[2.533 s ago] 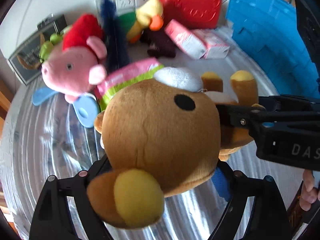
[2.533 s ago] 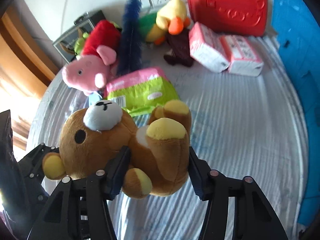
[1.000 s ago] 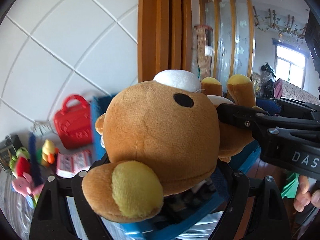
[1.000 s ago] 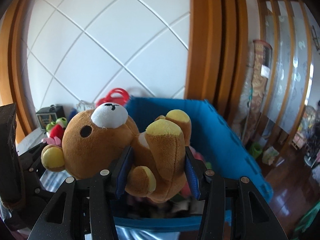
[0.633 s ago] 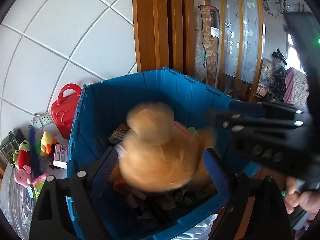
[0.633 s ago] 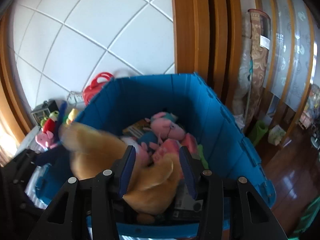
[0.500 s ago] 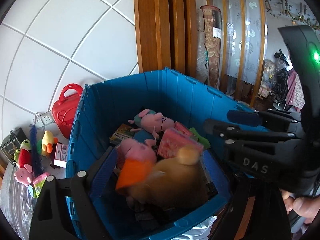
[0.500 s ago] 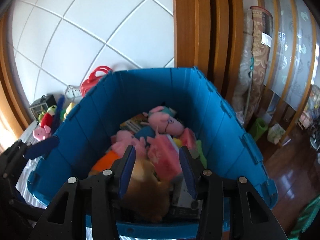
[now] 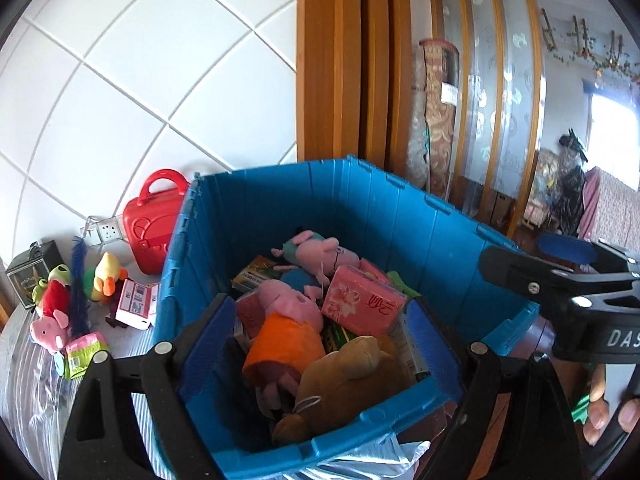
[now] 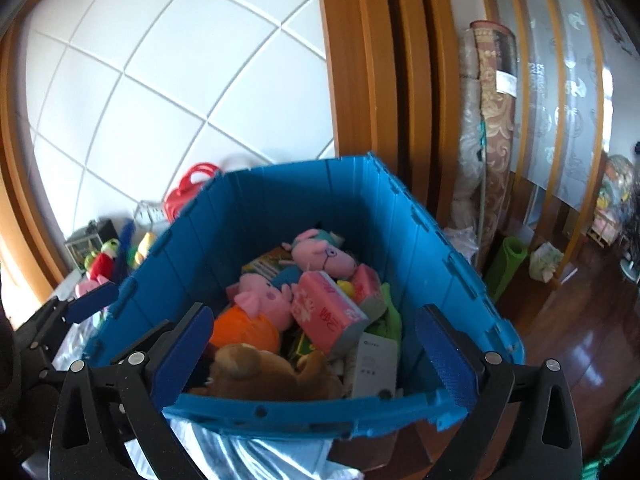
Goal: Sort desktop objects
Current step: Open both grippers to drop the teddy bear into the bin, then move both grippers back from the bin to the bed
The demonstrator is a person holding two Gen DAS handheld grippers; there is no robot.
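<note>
1. Lying in the near end of the blue bin (image 10: 280, 208), the brown bear (image 10: 264, 376) sits below both grippers, on the other toys.
2. The right gripper (image 10: 312, 344), jaws just sprung wide, holds nothing; the left gripper (image 9: 320, 344) gapes empty too.
3. Remaining toys, like the pink pig (image 9: 48, 326), lie left on the table (image 9: 24, 392), nearer the left hand.
</note>
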